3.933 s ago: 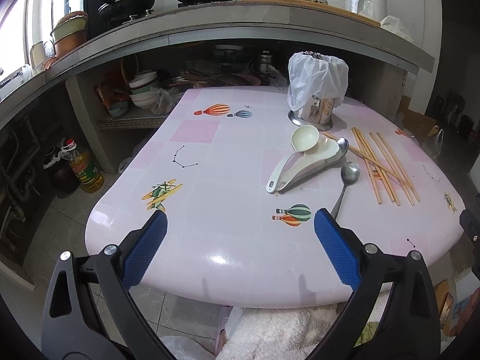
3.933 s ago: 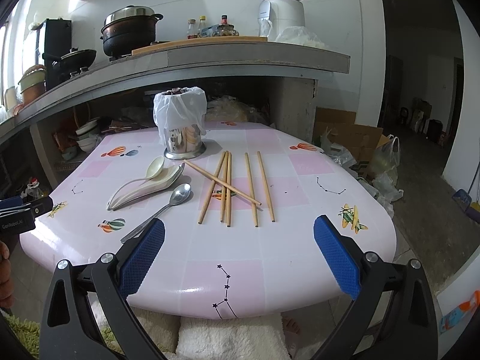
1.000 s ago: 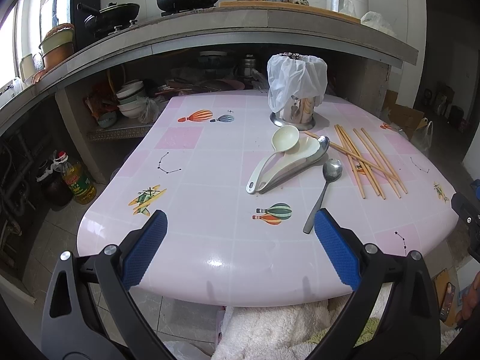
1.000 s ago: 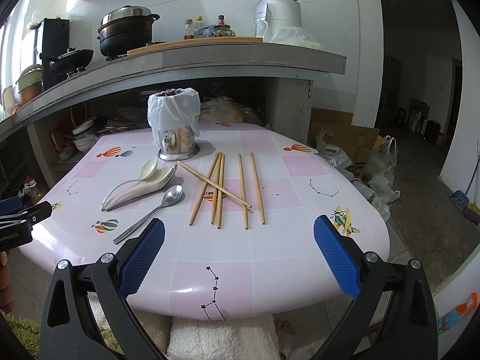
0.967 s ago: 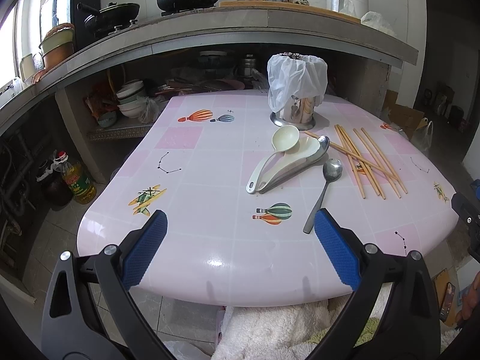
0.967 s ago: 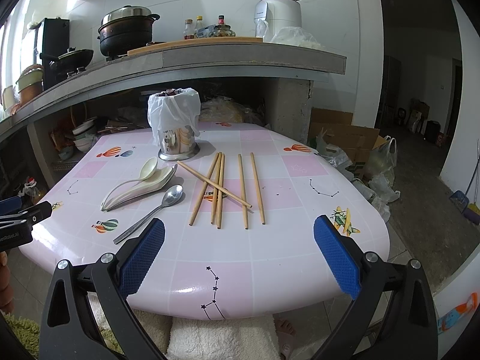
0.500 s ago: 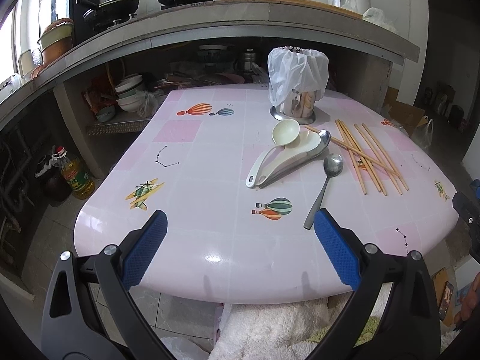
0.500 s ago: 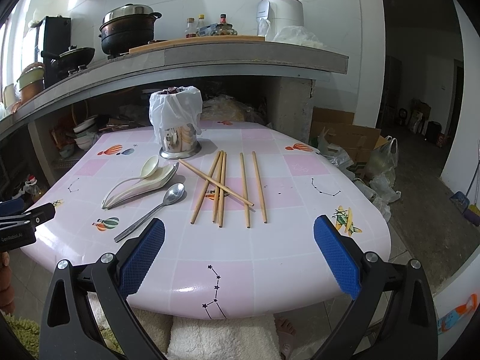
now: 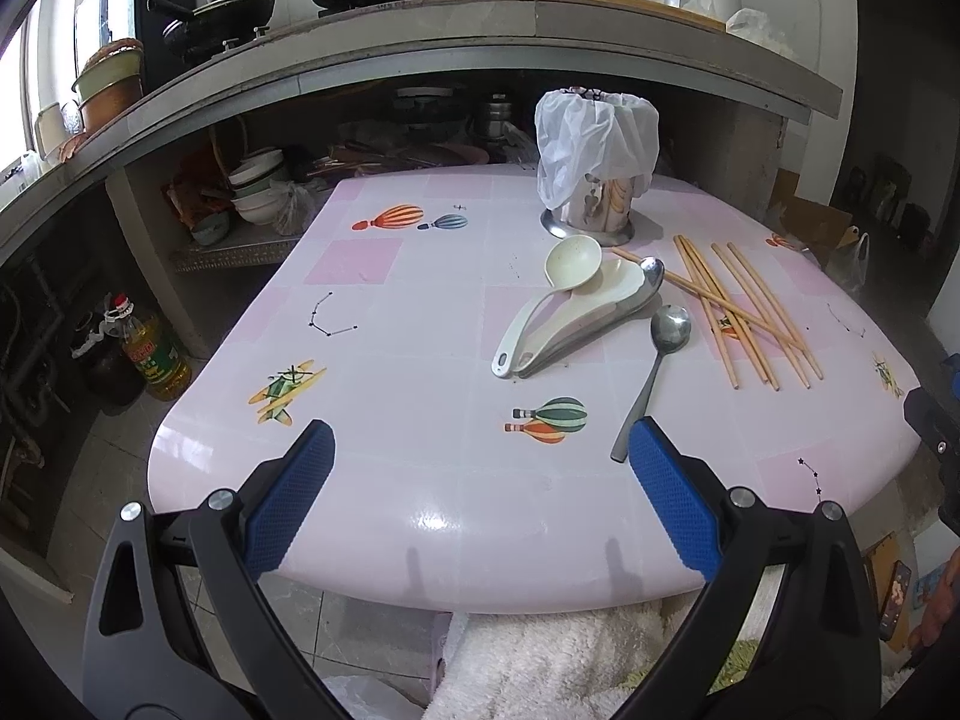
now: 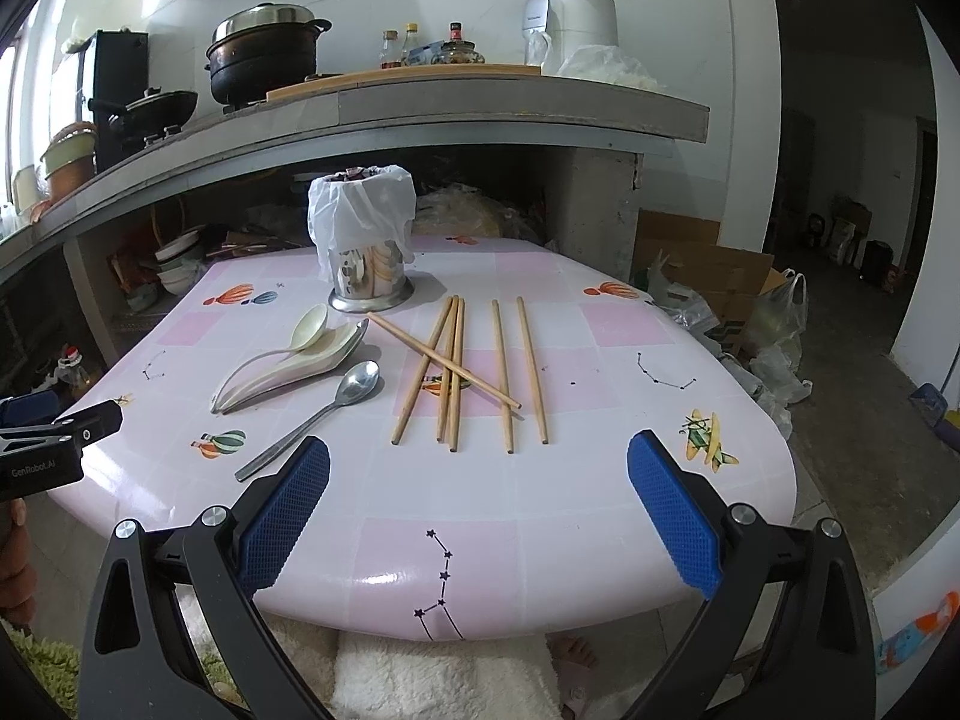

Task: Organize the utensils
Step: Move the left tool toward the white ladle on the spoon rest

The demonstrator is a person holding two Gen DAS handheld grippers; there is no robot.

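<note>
While both the left gripper (image 9: 477,471) and right gripper (image 10: 477,489) hovered spread and empty at the table (image 9: 420,300) edge, chopsticks (image 10: 459,369) and spoons (image 10: 294,354) lay untouched beside the holder (image 10: 366,240).

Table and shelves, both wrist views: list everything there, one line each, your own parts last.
Table: one, pink and white with balloon prints.
Utensil holder: one, metal, white bag over its rim, far side.
Chopsticks: six, wooden, loose; one lies across three others.
Ladles: cream, nested with a metal one beneath; count unclear.
Metal spoon: one, alone, near the ladles.
Pot: one, dark, lidded, on the counter.
White appliance: one, on the counter.
Bowls: stacked under the counter.
Oil bottle: one, yellow, on the floor.
Left tool: blue pads, open.
Right tool: blue pads, open.
</note>
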